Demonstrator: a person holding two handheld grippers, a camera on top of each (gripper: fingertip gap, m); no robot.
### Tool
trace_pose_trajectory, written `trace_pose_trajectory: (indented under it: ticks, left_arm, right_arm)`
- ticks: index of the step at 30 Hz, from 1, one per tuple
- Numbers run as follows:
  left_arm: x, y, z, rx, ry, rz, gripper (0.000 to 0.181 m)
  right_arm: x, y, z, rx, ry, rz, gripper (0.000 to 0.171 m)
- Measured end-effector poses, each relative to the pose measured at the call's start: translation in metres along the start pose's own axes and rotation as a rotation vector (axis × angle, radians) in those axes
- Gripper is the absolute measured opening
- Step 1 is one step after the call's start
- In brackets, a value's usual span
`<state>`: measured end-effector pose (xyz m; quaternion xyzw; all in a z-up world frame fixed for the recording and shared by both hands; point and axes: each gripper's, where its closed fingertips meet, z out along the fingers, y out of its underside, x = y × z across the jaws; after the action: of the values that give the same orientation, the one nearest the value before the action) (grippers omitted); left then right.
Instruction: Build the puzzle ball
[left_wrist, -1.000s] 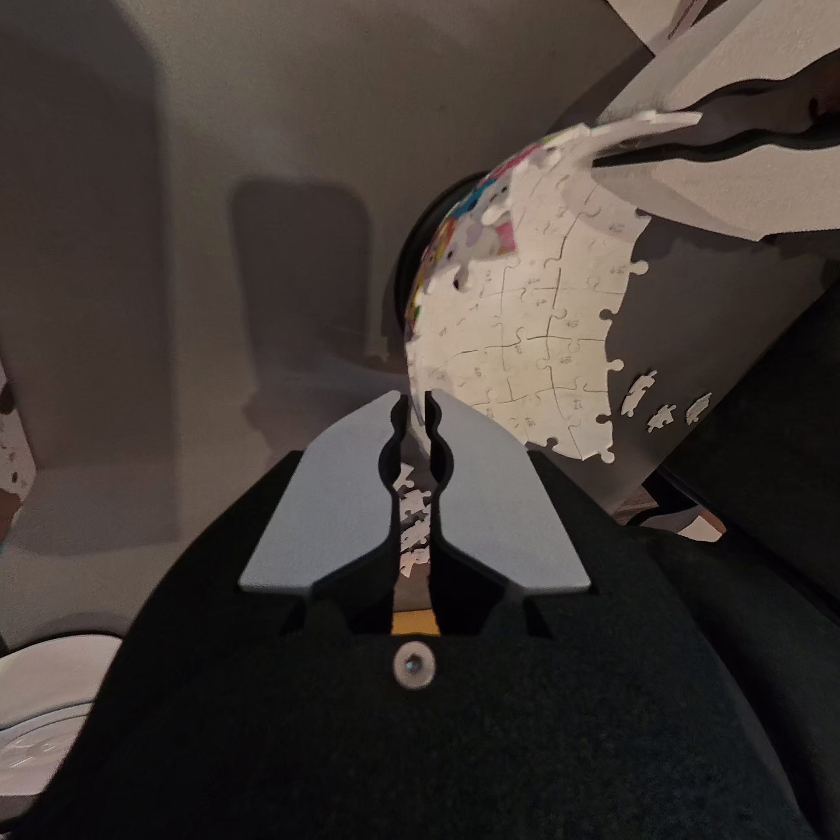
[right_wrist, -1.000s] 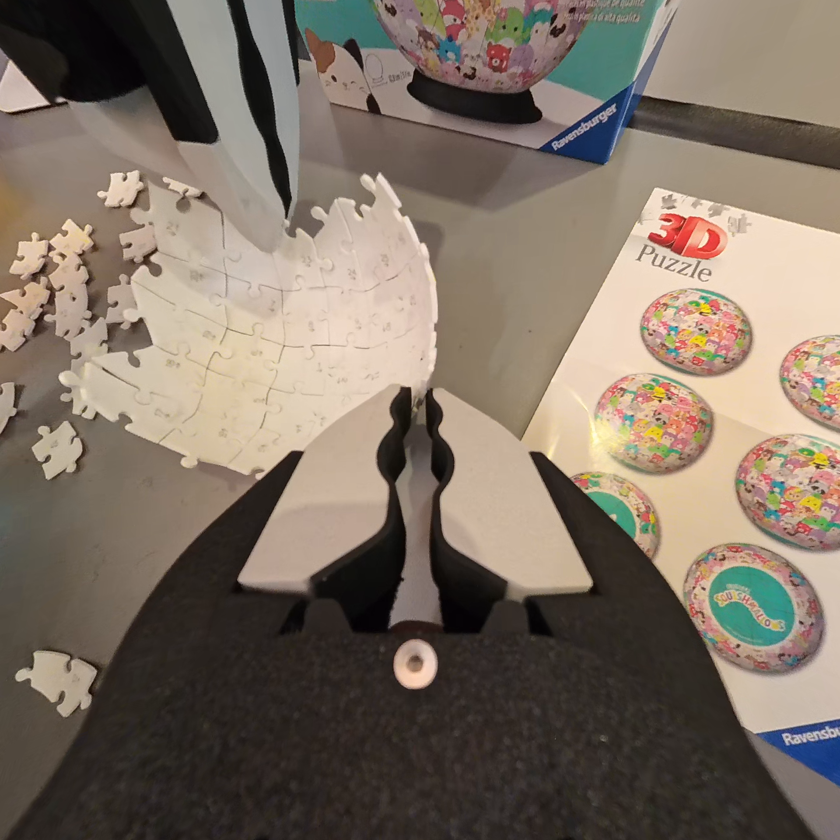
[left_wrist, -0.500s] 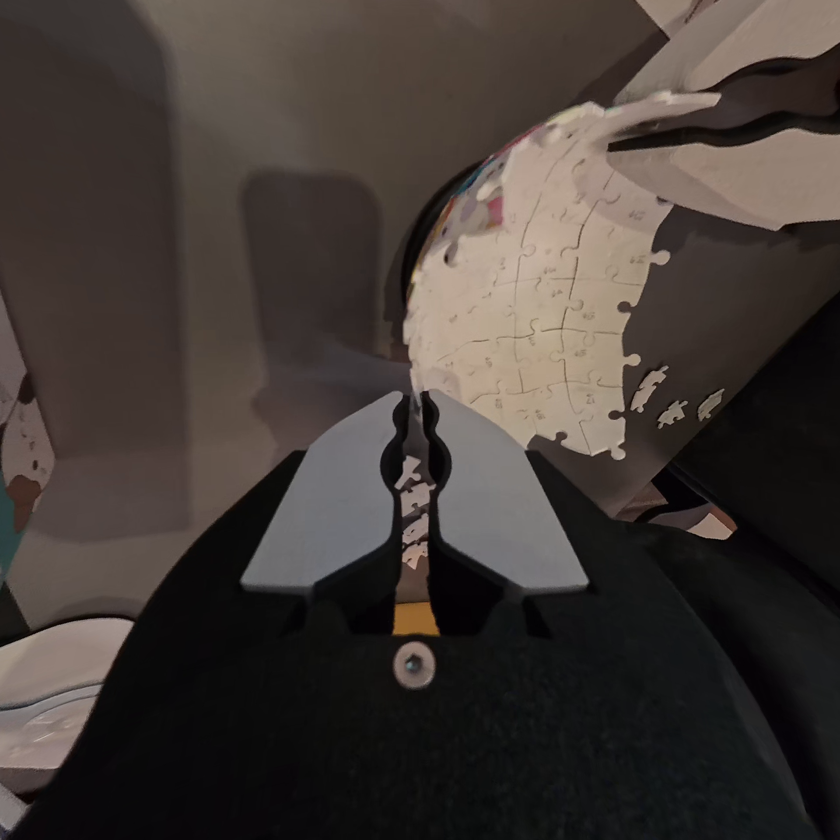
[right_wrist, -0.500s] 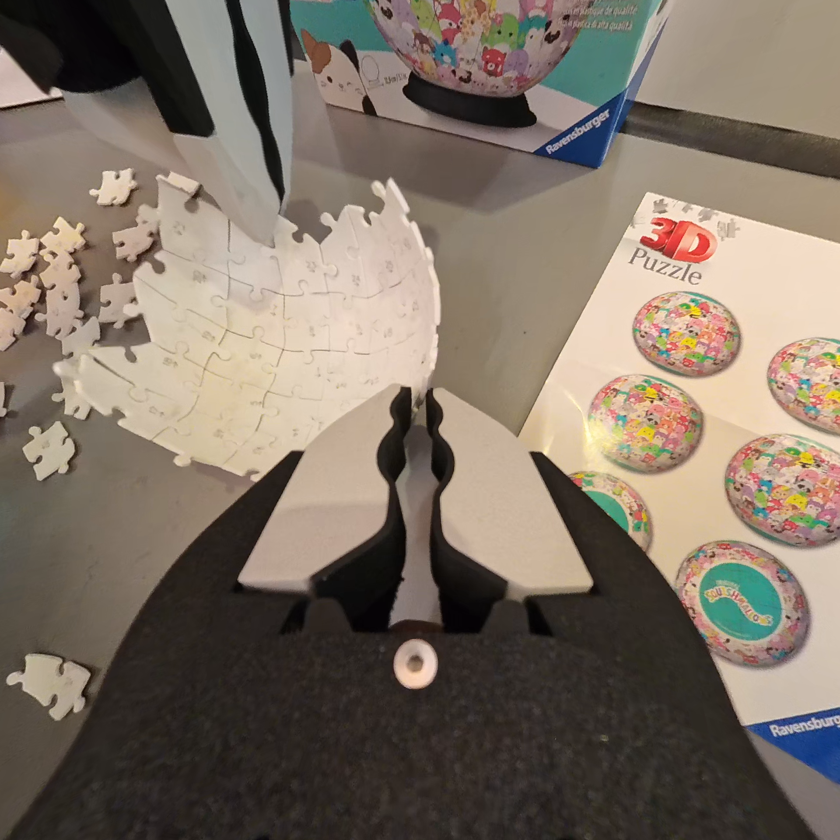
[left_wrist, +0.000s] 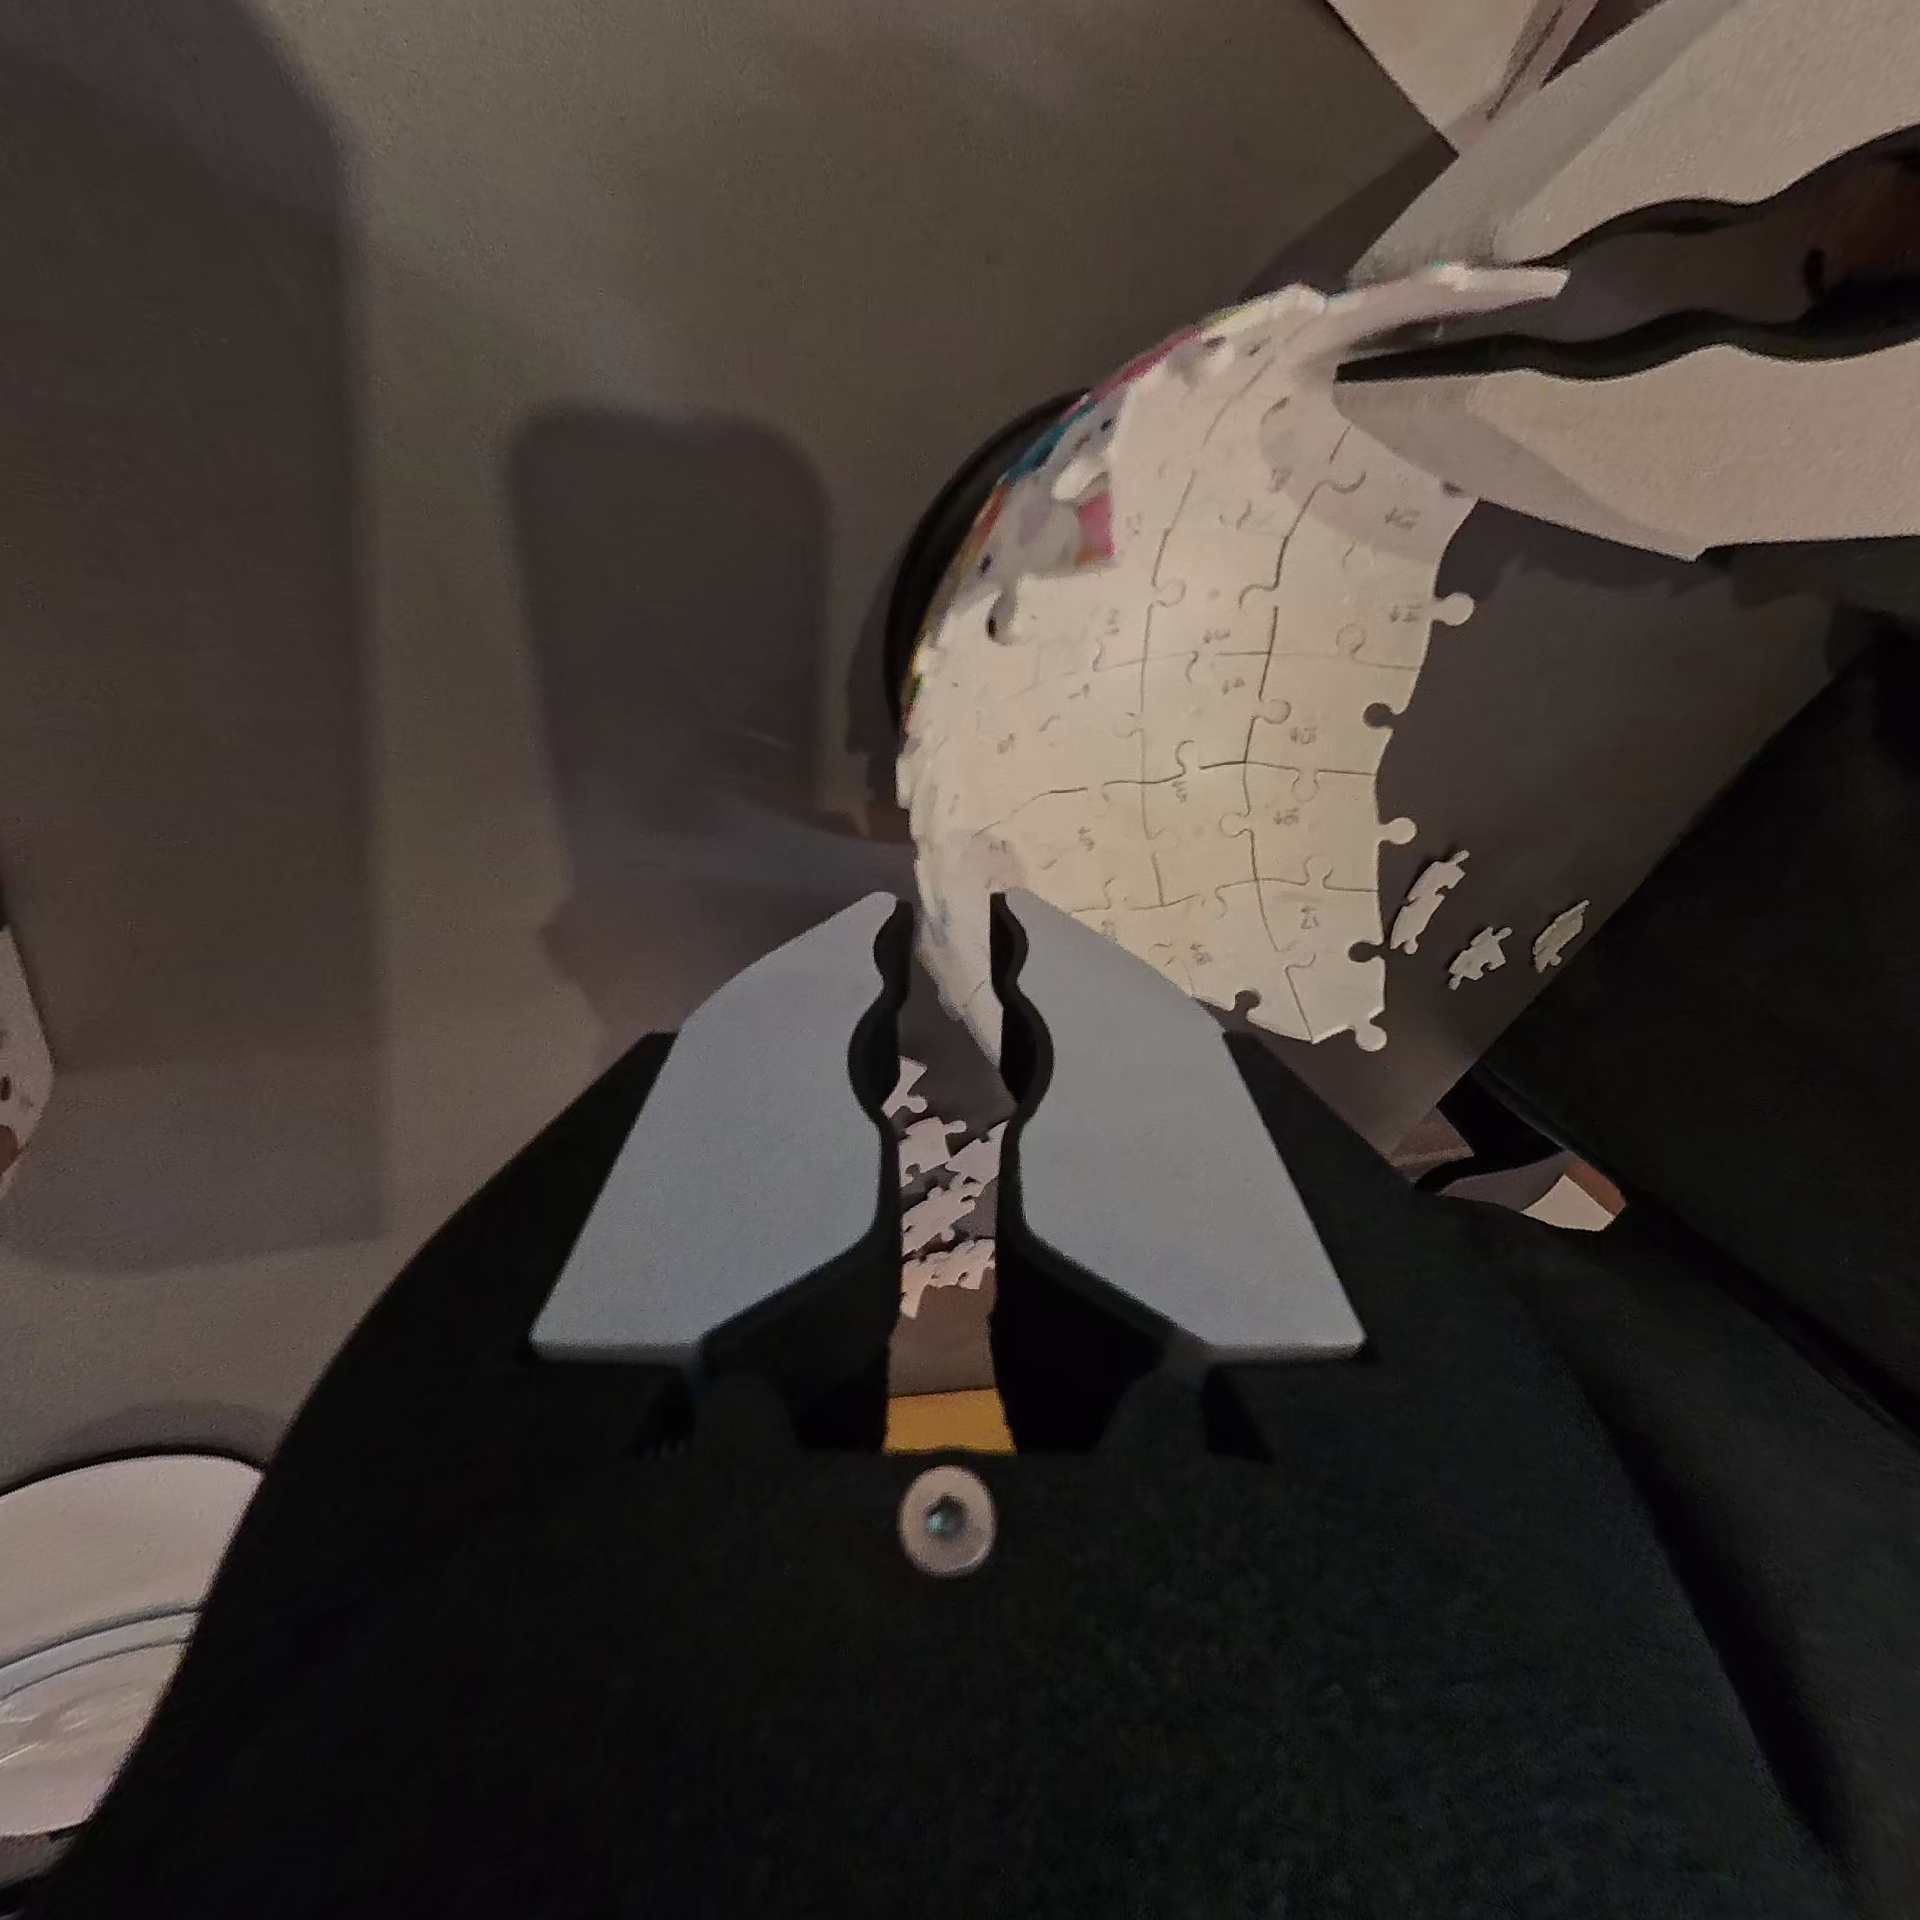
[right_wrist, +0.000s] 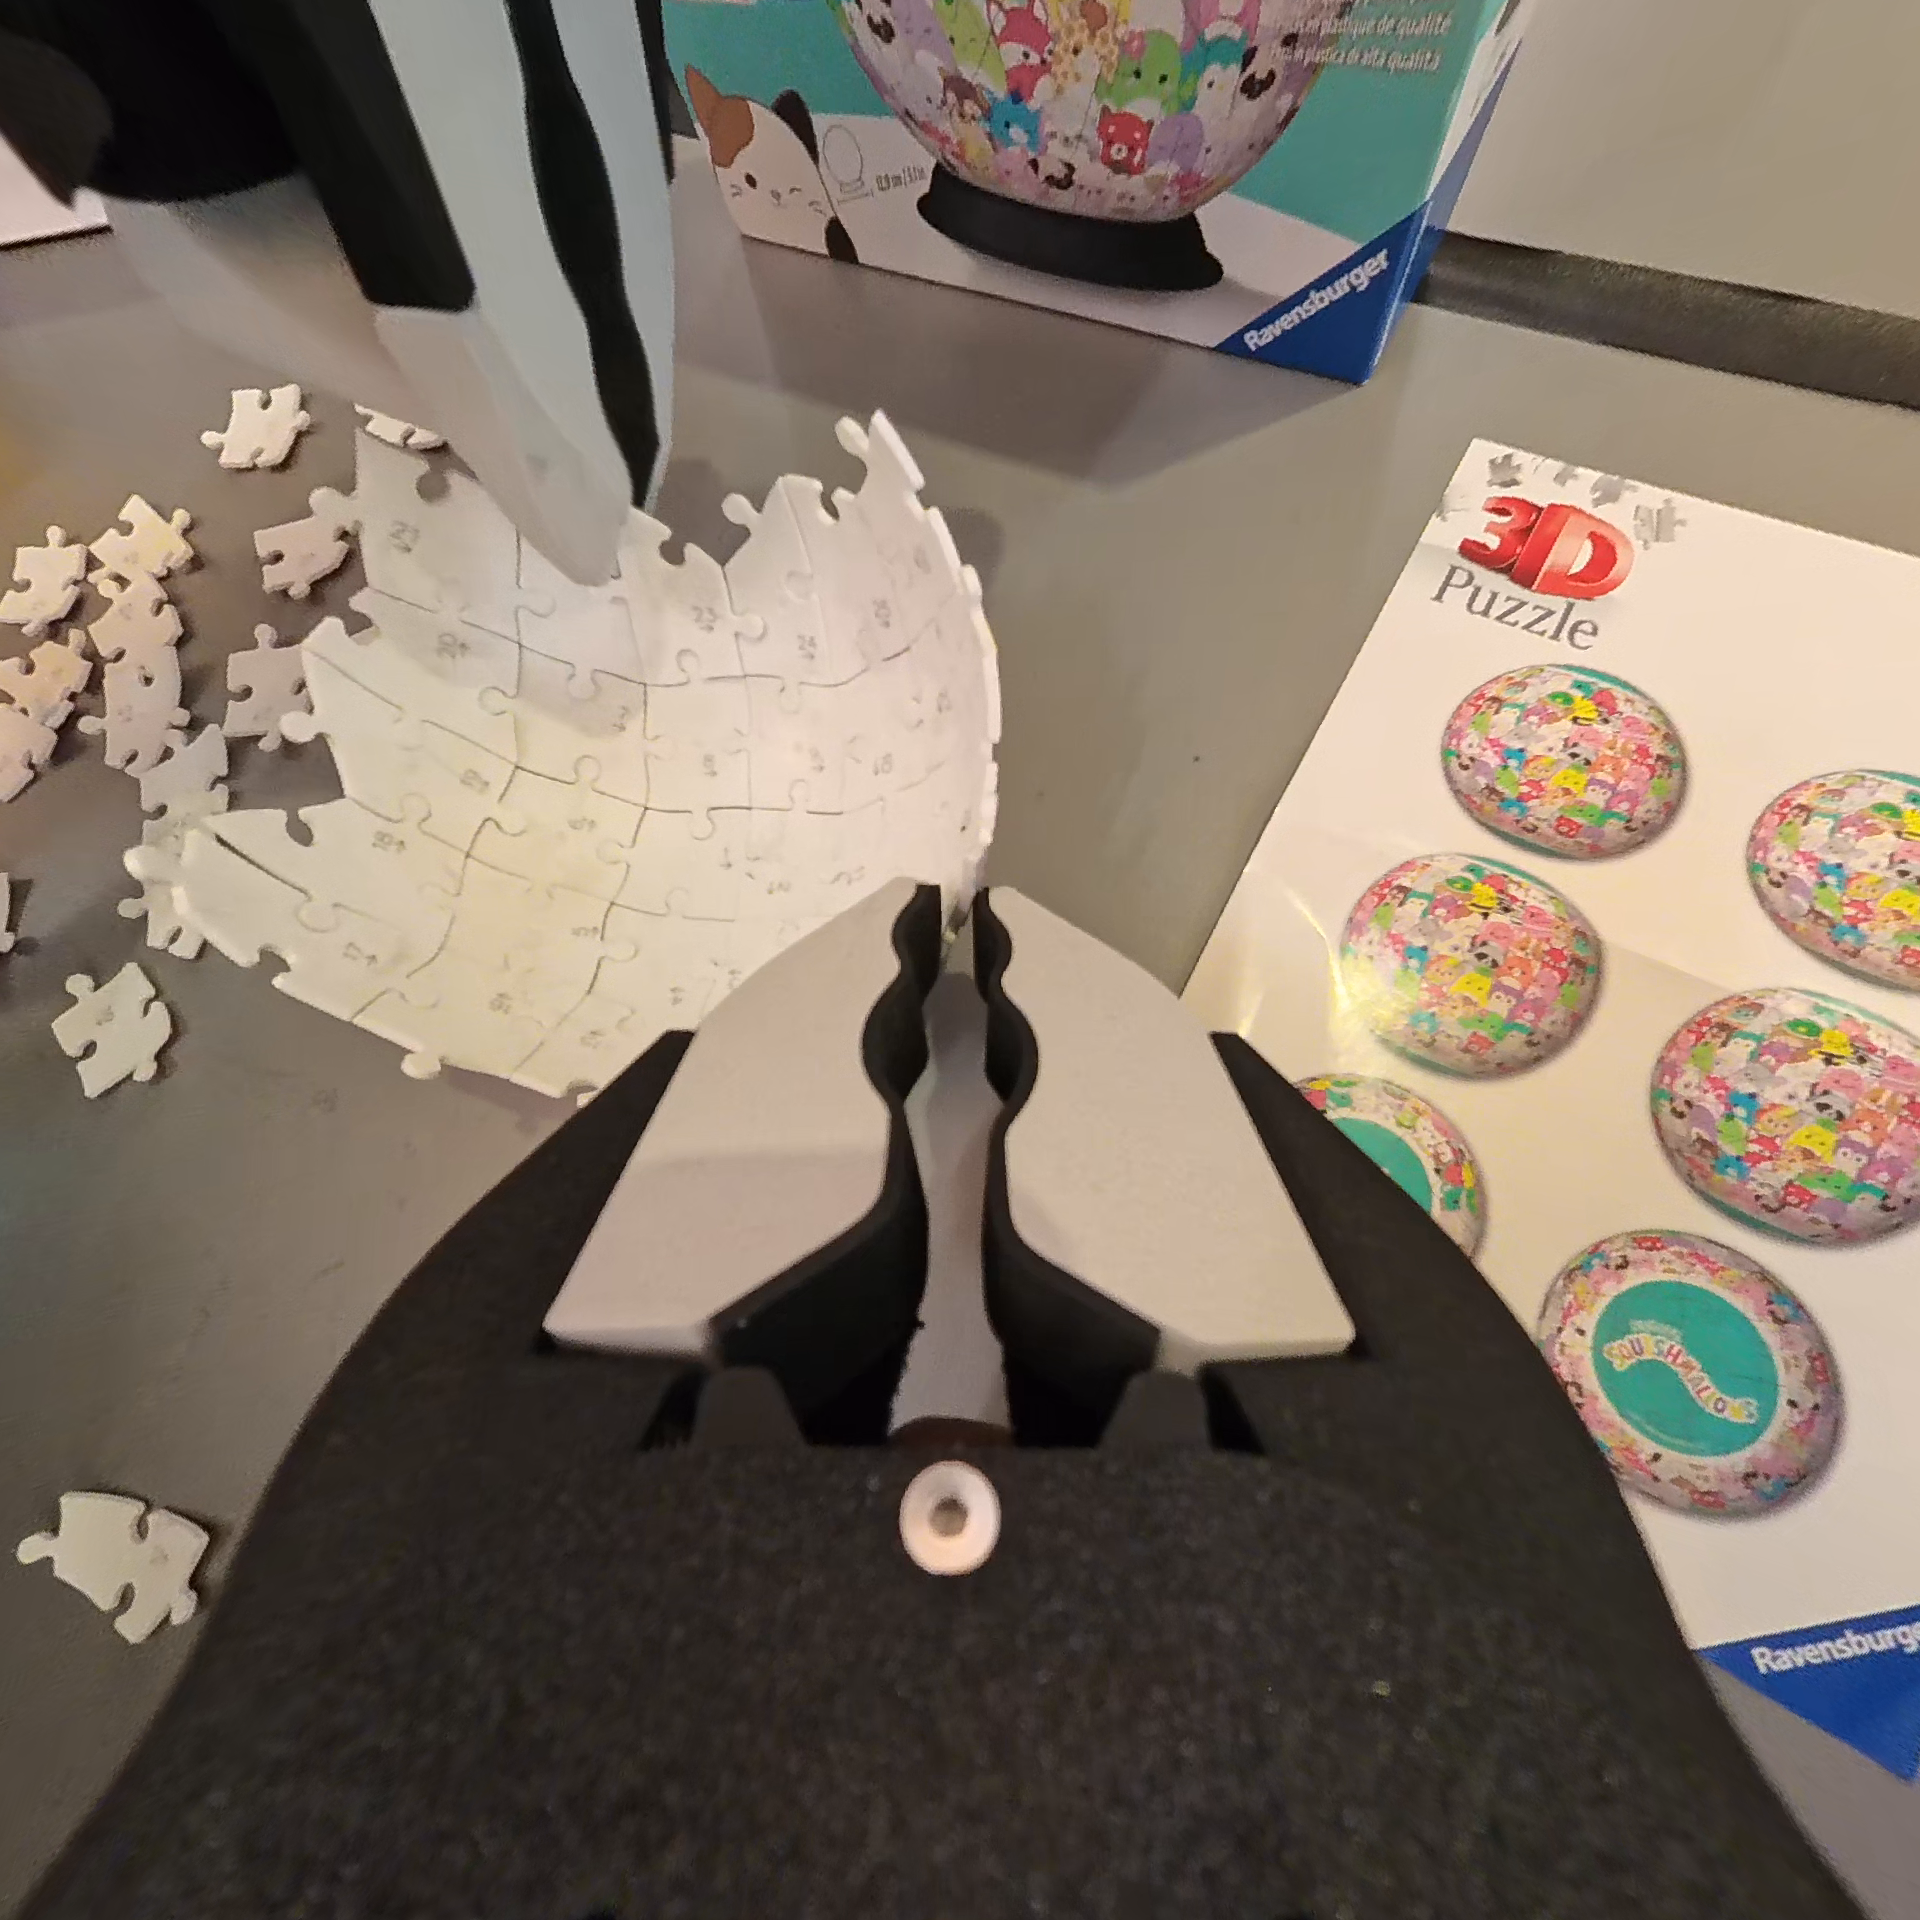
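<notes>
A half-built puzzle ball shell (right_wrist: 623, 831) stands on the grey table (right_wrist: 1143, 571) with its white inner side towards me. It also shows in the left wrist view (left_wrist: 1195, 748), with a strip of its coloured outer side. My right gripper (right_wrist: 961, 904) is shut on the shell's near right rim. It shows at the upper right of the left wrist view (left_wrist: 1475, 301). My left gripper (left_wrist: 945, 925) pinches the far left rim with its jaws narrowly parted around it. It reaches down from the top of the right wrist view (right_wrist: 613, 520).
Several loose white pieces (right_wrist: 114, 665) lie left of the shell, and one (right_wrist: 114, 1558) lies near the front left. The puzzle box (right_wrist: 1091, 156) stands at the back. An instruction sheet (right_wrist: 1558, 935) lies on the right. A white round object (left_wrist: 94, 1579) sits at the left view's lower left.
The left gripper's jaws have parted slightly, with the rim still between them. The shell has tilted and shifted a little. The right gripper keeps its hold.
</notes>
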<state>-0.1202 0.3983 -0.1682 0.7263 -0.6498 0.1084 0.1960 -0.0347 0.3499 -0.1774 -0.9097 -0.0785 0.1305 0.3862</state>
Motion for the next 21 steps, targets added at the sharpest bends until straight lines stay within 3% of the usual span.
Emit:
trace_pose_trajectory:
  ticks: [1, 7, 21]
  left_arm:
    - [-0.001, 0.0003, 0.0002, -0.004, -0.004, -0.003, 0.013]
    - [-0.0042, 0.0004, 0.0027, -0.02, -0.02, -0.009, 0.003]
    - [0.001, 0.0066, 0.0061, -0.03, -0.067, 0.006, 0.003]
  right_arm:
    - [0.0, -0.0001, 0.0, 0.0, 0.001, -0.002, 0.006]
    - [-0.0002, -0.0007, -0.0005, 0.001, 0.004, -0.007, 0.006]
    - [-0.0009, -0.004, -0.0003, 0.013, 0.003, -0.025, 0.005]
